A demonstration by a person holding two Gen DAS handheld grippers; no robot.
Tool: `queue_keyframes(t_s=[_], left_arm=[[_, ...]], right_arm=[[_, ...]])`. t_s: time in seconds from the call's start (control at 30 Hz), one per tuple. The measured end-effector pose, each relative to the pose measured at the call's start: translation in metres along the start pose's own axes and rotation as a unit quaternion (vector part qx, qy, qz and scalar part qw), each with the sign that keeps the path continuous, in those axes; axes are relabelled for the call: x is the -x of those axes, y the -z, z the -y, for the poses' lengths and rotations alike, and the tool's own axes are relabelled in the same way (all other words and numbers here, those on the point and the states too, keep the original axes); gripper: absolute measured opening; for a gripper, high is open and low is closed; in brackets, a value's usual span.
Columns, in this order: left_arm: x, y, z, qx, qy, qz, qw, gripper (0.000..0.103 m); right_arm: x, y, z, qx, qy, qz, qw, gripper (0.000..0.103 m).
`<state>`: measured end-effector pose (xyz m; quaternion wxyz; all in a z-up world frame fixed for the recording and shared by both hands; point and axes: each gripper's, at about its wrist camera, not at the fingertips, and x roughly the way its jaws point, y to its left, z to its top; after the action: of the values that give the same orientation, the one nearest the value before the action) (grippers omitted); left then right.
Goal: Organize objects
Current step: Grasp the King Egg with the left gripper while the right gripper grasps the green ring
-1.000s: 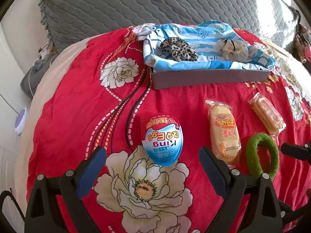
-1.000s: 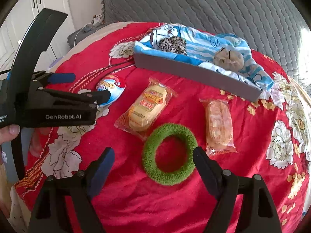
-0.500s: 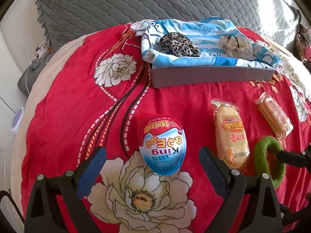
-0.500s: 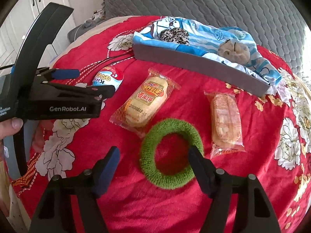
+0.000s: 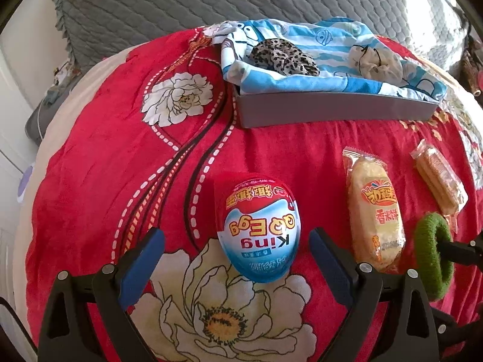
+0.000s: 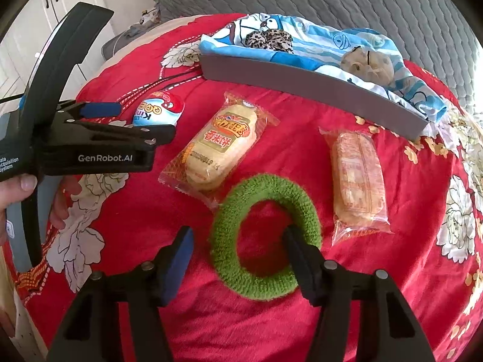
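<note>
The right gripper (image 6: 238, 253) is pointing steeply down at the red flower-printed blanket (image 6: 247, 331), its jaws half wide and closing around the left side of the fuzzy green fabric ring (image 6: 265, 241): the right finger is standing inside the ring's hole against its right inner edge, the blue-padded left finger is standing just outside the ring's left edge, and the pads are not yet pressing on the fabric. The left gripper (image 5: 235, 256) is angled steeply down as well, jaws spread wide, with the blue, white and red foil-wrapped egg (image 5: 259, 229) lying on the blanket between its fingertips, touching neither pad. In the right wrist view a person's hand (image 6: 21, 193) is gripping that tool's handle at the left edge. To the right of the egg a yellow rice-cracker packet (image 6: 217, 144) is lying diagonally, and further right a clear packet of pale biscuits (image 6: 356, 181) is lying beside the ring. At the far side a grey shallow box (image 5: 332, 108) lined with blue-striped cartoon cloth (image 5: 302, 42) is holding a leopard-print scrunchie (image 5: 280, 57) and a beige scrunchie (image 5: 377, 63).
</note>
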<state>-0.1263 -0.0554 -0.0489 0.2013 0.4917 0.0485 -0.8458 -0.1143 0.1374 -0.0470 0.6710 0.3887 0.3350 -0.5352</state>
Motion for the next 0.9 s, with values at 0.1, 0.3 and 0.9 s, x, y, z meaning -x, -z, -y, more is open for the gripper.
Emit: queue_keyframes(t_s=[0.1, 0.3, 0.9], left_arm=[[-0.003, 0.000, -0.002, 0.008, 0.004, 0.001, 1.0000, 0.096], [-0.003, 0.001, -0.007, 0.026, 0.010, 0.005, 0.9996, 0.095], [-0.008, -0.001, 0.002, 0.004, 0.054, -0.020, 0.9983, 0.051]], right_arm=[[-0.002, 0.001, -0.001, 0.005, 0.004, -0.002, 1.000, 0.059], [-0.005, 0.001, 0.000, 0.009, 0.007, -0.004, 1.000, 0.051], [-0.006, -0.005, -0.003, 0.021, -0.007, -0.022, 1.000, 0.015]])
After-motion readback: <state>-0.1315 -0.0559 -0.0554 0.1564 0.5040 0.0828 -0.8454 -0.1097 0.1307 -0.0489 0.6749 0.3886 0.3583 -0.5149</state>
